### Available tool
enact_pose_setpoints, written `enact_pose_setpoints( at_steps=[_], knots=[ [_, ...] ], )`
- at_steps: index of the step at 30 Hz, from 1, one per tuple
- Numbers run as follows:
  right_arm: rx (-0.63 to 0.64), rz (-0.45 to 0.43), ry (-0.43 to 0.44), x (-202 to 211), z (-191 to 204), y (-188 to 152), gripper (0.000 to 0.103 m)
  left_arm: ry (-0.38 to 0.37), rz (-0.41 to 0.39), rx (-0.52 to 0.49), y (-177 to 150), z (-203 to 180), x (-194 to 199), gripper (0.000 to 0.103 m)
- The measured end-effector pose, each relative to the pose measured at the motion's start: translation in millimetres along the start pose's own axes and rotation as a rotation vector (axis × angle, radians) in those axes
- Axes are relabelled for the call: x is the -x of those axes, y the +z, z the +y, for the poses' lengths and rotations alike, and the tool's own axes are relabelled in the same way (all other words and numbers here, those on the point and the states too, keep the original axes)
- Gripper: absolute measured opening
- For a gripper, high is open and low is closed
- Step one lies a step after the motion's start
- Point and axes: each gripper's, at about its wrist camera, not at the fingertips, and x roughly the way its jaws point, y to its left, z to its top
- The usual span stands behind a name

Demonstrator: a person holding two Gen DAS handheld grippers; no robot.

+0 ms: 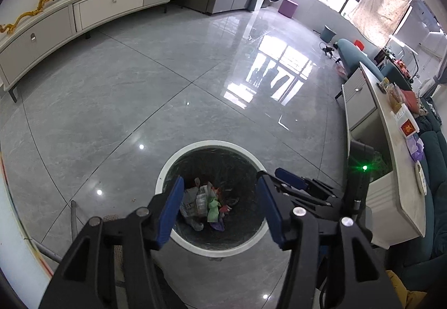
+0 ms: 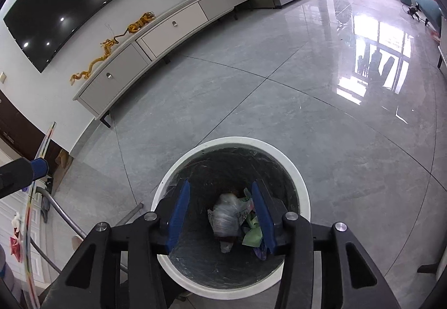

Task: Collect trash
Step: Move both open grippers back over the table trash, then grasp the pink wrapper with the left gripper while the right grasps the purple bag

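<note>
looking down along your left gripper [image 1: 220, 197], you have the round white bin [image 1: 167, 166] straight below on the grey tiled floor [image 1: 111, 102], its mouth facing up and its long axis upright. a dark liner covers the inside wall, and at the bottom lies the trash [image 1: 205, 202]: crumpled printed wrappers, a green scrap, bits of red and purple. both blue pads stand apart with nothing between them, only the pile far beneath. your right gripper [image 2: 220, 211] hangs over the same bin [image 2: 301, 186], jaws apart and empty too; from there the trash [image 2: 227, 215] shows a clear plastic bag bunched on top, with the green scrap just beside it. in the left wrist view the right gripper's blue-tipped fingers reach in beside yours at the bin's rim. a low white cabinet [image 1: 97, 7] with yellow dragon and tiger figures stands well apart along the wall.
</note>
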Motion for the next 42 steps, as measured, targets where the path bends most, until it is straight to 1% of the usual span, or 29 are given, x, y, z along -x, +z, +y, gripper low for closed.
enact_pose_setpoints(
  at_steps=[4, 7, 10, 14, 18, 21, 25, 27, 29, 32, 34, 37, 42],
  knots=[
    [0.018, -0.029, -0.004, 14, 9, 2, 0.048, 0.044, -0.06, -0.007, -6, 2, 27, 0.053],
    [0.044, -0.073, 0.005, 36, 23, 2, 0.051, 0.082, -0.121, -0.008, -16, 3, 57, 0.053],
    [0.071, -0.116, 0.033, 61, 41, 1, 0.051, 0.102, -0.163, -0.021, -28, 4, 85, 0.053],
    [0.115, -0.176, 0.074, 98, 70, 2, 0.052, 0.146, -0.224, -0.054, -54, 7, 134, 0.053],
    [0.161, -0.232, 0.118, 132, 102, 0, 0.053, 0.17, -0.272, -0.034, -81, 20, 180, 0.053],
    [0.207, -0.268, 0.151, 157, 129, -2, 0.053, 0.211, -0.314, -0.025, -103, 34, 214, 0.053],
    [0.257, -0.306, 0.191, 183, 164, -4, 0.054, 0.245, -0.373, 0.019, -133, 58, 258, 0.053],
    [0.283, -0.313, 0.199, 192, 179, -7, 0.054, 0.258, -0.406, 0.046, -150, 73, 280, 0.053],
    [0.32, -0.316, 0.207, 200, 198, -10, 0.054, 0.286, -0.439, 0.073, -167, 88, 299, 0.053],
    [0.377, -0.309, 0.231, 206, 223, -16, 0.054, 0.315, -0.457, 0.113, -190, 114, 316, 0.053],
    [0.41, -0.3, 0.241, 205, 238, -19, 0.054, 0.329, -0.457, 0.145, -207, 132, 323, 0.053],
    [0.461, -0.269, 0.273, 196, 266, -25, 0.055, 0.359, -0.436, 0.19, -230, 161, 327, 0.053],
    [0.528, -0.195, 0.316, 167, 300, -32, 0.055, 0.382, -0.388, 0.229, -248, 198, 317, 0.053]
  ],
)
